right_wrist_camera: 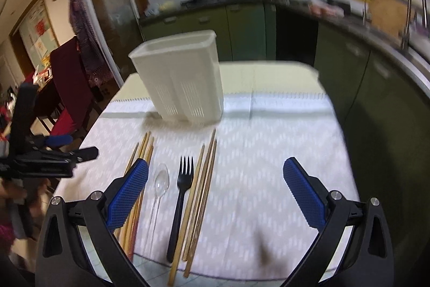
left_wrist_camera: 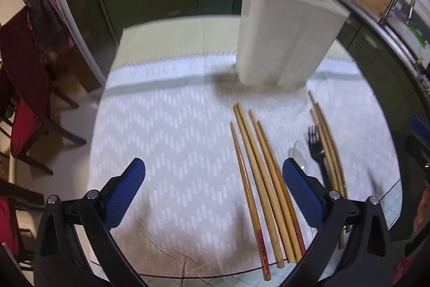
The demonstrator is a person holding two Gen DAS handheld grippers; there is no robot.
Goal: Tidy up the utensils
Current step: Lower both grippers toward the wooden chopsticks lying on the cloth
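Blue-padded jaws of both the left gripper (left_wrist_camera: 213, 192) and right gripper (right_wrist_camera: 216, 195) stand spread, empty, above the table (right_wrist_camera: 268, 152). Chopsticks (left_wrist_camera: 258, 179), a clear spoon (right_wrist_camera: 161, 183) and black fork (right_wrist_camera: 181, 192) lie flat; beyond stands the white holder (right_wrist_camera: 182, 82).

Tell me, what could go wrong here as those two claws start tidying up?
The chopsticks lie packed side by side, so a claw may pinch several or knock them askew. The clear spoon sits close beside the black fork and is hard to see. The tall white holder looks light and might tip if bumped.
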